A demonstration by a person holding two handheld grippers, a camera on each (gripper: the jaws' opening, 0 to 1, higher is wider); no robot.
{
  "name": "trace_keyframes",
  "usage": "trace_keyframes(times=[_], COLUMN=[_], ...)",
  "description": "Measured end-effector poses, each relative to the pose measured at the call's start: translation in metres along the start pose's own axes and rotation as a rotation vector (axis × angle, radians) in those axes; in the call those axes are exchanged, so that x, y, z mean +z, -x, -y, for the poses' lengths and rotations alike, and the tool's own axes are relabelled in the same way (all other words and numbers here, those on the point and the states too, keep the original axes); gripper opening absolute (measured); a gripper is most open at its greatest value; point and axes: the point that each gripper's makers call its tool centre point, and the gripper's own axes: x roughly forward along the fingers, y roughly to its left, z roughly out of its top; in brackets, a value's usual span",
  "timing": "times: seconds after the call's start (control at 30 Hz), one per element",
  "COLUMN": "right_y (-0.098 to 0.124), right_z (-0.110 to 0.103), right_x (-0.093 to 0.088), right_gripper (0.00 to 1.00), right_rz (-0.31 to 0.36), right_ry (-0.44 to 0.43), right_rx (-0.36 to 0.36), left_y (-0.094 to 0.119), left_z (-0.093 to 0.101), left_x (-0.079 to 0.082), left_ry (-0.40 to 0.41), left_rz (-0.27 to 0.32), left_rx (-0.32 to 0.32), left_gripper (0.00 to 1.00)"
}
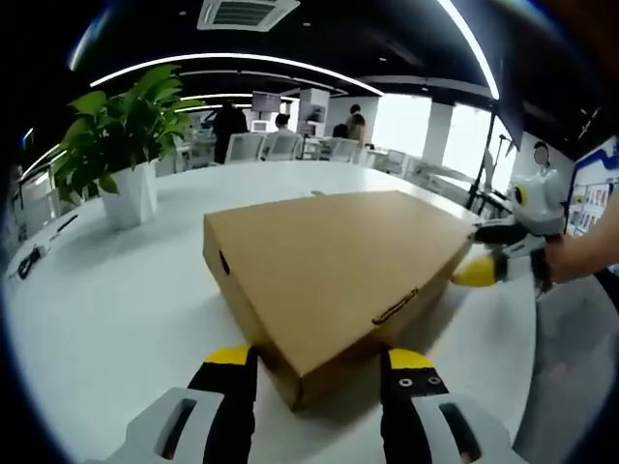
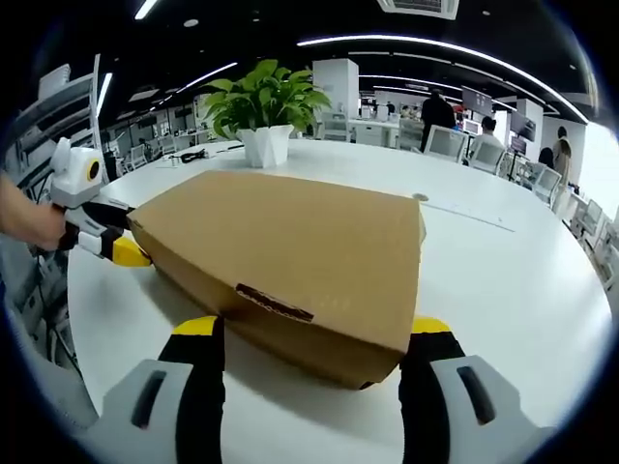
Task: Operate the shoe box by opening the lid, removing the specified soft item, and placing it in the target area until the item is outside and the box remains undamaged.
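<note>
Two grippers flank the closed box (image 1: 334, 275) on the table (image 1: 106, 309): left gripper (image 1: 319, 372) spread wide around its near corner, right gripper (image 2: 314, 353) likewise parted astride the opposite end. Plant (image 2: 263, 106) sits beyond.

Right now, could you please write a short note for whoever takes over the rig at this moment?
Left gripper: open, jaws straddling one corner of the shoe box, not clamped.
Right gripper: open, jaws either side of the opposite end of the box.
Box: lies closed on the white table, lid down; potted plant stands behind it.
Done: both grippers positioned at the box.
Left: open the lid, take out the soft item, place it in the target area.
</note>
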Motion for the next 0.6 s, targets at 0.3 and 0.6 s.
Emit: trace_keyframes(times=[0.3, 0.6], right_y=[-0.0009, -0.0028], right_z=[-0.0033, -0.0003], right_x=[0.0012, -0.0027], right_gripper=[0.69, 0.69], right_rz=[0.003, -0.009], right_ry=[-0.001, 0.026], right_rx=[-0.005, -0.008], left_y=[-0.0001, 0.0019], left_z=[-0.0012, -0.0038], left_x=[0.0009, -0.0008], left_ry=[0.006, 0.032], left_rz=[0.008, 0.023], left_rx=[0.007, 0.022], left_gripper=[0.52, 0.52])
